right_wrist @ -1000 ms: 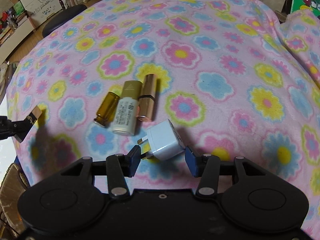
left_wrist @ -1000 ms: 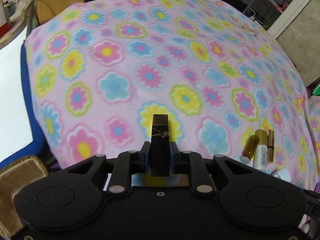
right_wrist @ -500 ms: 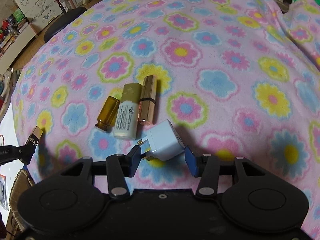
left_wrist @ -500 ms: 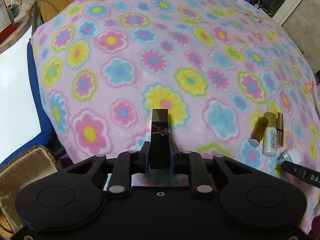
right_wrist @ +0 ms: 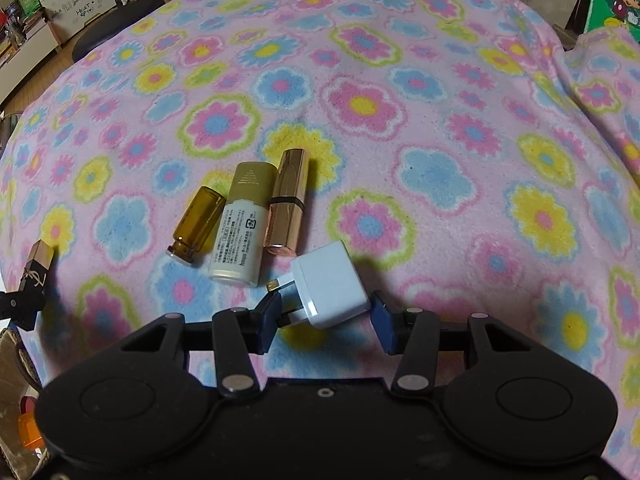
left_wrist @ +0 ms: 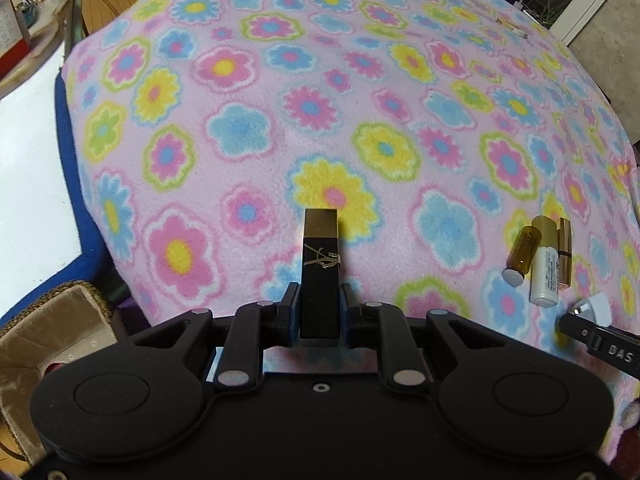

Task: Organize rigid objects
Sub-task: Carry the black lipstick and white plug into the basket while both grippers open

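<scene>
Left tongs: you clamped a black lipstick case, lifted for sorting. Right tongs: you gripped a white plug adapter, just short of three tubes lined up on the blanket.

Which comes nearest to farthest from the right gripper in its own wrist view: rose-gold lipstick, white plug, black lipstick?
1. White plug: between the right gripper's fingers, pins to the left.
2. Rose-gold lipstick: lying just beyond the plug, on the blanket.
3. Black lipstick: far left edge, held in the left gripper.
</scene>
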A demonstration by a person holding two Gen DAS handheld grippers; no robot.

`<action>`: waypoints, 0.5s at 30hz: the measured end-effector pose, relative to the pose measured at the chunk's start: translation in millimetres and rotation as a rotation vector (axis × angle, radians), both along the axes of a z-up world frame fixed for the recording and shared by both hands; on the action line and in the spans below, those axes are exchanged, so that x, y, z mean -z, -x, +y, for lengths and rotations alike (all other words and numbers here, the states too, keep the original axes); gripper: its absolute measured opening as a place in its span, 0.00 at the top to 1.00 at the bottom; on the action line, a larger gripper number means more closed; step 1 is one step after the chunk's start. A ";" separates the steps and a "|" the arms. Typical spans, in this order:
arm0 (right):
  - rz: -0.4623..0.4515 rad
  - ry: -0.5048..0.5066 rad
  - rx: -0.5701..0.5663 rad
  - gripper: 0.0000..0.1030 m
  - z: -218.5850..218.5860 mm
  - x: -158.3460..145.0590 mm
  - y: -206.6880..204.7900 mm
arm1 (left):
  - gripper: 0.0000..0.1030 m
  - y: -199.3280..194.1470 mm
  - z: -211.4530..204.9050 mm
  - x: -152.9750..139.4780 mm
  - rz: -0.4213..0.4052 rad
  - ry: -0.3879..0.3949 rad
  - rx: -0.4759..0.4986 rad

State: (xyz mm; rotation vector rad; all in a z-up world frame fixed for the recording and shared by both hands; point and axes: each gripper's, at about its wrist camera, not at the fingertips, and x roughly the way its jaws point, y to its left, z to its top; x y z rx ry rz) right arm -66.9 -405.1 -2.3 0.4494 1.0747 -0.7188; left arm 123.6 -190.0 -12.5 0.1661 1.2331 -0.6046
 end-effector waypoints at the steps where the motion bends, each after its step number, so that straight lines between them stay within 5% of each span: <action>1: -0.013 0.000 -0.006 0.53 3.5 -4.9 0.8 | 0.85 0.6 2.0 -2.5 -0.006 -0.003 -0.006; 7: -0.101 -0.016 -0.110 0.53 40.7 -36.7 -12.3 | 0.85 7.4 26.6 -22.4 -0.036 -0.015 -0.080; 15: -0.178 -0.122 -0.380 0.53 145.0 -52.3 -68.9 | 0.85 12.7 107.0 -49.1 -0.065 -0.055 -0.184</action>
